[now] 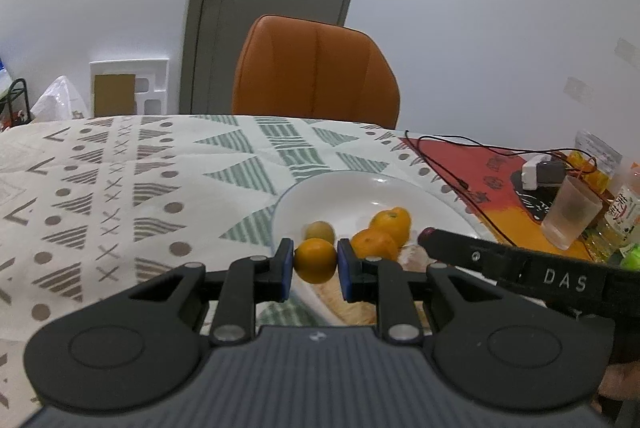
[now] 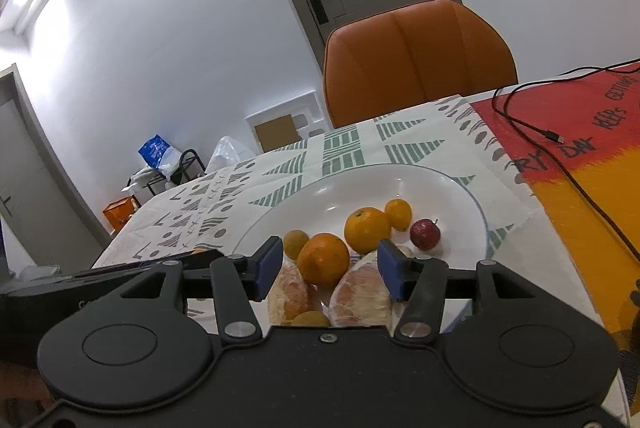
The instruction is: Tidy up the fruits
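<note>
My left gripper (image 1: 315,262) is shut on a small orange (image 1: 315,260), held just above the near rim of a white plate (image 1: 332,188). More oranges (image 1: 392,222) and a greenish fruit (image 1: 320,232) lie on the plate beyond it. In the right wrist view my right gripper (image 2: 331,266) hangs open over the plate (image 2: 360,184), its blue pads (image 2: 268,262) wide apart. Below it are an orange (image 2: 324,258), untouched, and two peeled citrus pieces (image 2: 362,292). Farther back sit another two oranges (image 2: 367,230) and a small red apple (image 2: 425,234).
An orange chair (image 1: 316,72) stands behind the table with the patterned cloth (image 1: 120,180). To the right lies a red and yellow mat (image 2: 592,164) with a black cable (image 2: 532,126). A plastic cup (image 1: 570,212) and bottles (image 1: 624,212) crowd the right edge.
</note>
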### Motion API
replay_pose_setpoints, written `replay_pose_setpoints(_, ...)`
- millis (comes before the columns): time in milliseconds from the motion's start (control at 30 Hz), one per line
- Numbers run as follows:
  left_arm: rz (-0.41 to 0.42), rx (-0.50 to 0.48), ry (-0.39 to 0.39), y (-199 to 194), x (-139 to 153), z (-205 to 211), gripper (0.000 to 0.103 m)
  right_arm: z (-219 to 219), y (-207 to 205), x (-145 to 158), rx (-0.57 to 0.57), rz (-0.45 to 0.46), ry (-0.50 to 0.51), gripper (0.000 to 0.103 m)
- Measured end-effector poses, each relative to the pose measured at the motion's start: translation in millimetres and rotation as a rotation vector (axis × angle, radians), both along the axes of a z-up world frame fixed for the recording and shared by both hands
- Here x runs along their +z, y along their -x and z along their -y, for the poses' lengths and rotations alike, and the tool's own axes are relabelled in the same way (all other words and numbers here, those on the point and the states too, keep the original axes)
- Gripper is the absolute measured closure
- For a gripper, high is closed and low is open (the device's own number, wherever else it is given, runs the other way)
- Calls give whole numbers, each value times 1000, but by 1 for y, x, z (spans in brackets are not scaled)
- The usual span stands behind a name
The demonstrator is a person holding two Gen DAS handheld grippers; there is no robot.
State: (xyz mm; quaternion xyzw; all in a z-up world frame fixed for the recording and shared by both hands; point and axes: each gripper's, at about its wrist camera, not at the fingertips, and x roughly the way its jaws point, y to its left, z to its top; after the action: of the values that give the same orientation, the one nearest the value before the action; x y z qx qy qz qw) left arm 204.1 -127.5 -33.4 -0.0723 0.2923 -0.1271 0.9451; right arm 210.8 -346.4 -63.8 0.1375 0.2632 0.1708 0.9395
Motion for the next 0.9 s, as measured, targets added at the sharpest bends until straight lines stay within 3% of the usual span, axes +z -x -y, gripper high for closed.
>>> replay_pose_setpoints(167, 12, 13, -10, 0, 2, 1, 69, 3, 2, -1, -5, 1, -3, 46)
replay_pose_setpoints(333, -23, 55, -11, 2, -1, -9, 66, 3, 4, -3, 1, -4, -8, 42)
replay_pose_setpoints(400, -33, 71, -19, 3, -1, -13, 57, 2, 5, -4, 1, -6, -10, 39)
replay_pose_setpoints(467, -24, 88, -24, 7, 0, -17, 41, 1, 6, -5, 7, -7, -11, 38)
replay_pose_setpoints(667, -10, 118, -31, 19, 5, -26, 24, -4, 14, -3, 26, -1, -6, 31)
replay_pose_setpoints(800, -10, 126, -36, 27, 7, -30, 22, -8, 21, -1, 37, 3, -3, 28)
replay_pose_setpoints(900, -4, 140, -35, 34, 8, -35, 12, -12, 27, 1, 42, 7, 2, 23)
